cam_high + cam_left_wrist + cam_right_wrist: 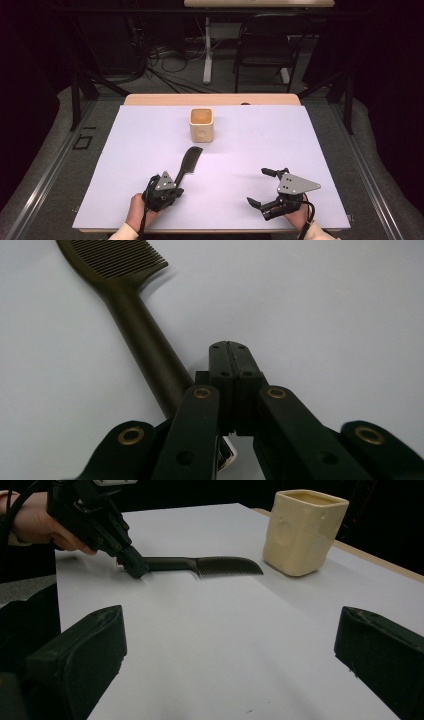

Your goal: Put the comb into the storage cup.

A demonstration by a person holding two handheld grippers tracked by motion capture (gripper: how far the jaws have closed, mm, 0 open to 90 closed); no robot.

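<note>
Where our left gripper [172, 190] sits at seven o'clock on the surface [250, 145], jaws pressed together beside its handle, lies a black comb [188, 161], fine-toothed, pointing toward a cream cup [202, 125]; our right gripper [260, 187] rests spread.

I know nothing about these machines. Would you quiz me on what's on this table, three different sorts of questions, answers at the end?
1. True or false: the right gripper stands open with nothing between its jaws.
2. Which part of the black comb lies nearest the left gripper: A) the teeth, B) the handle?
3. Fill in: the cream cup stands ____ on the white mat.

Key: 1 true; 2 B, with the jaws shut together beside the handle end; 3 upright.
</note>
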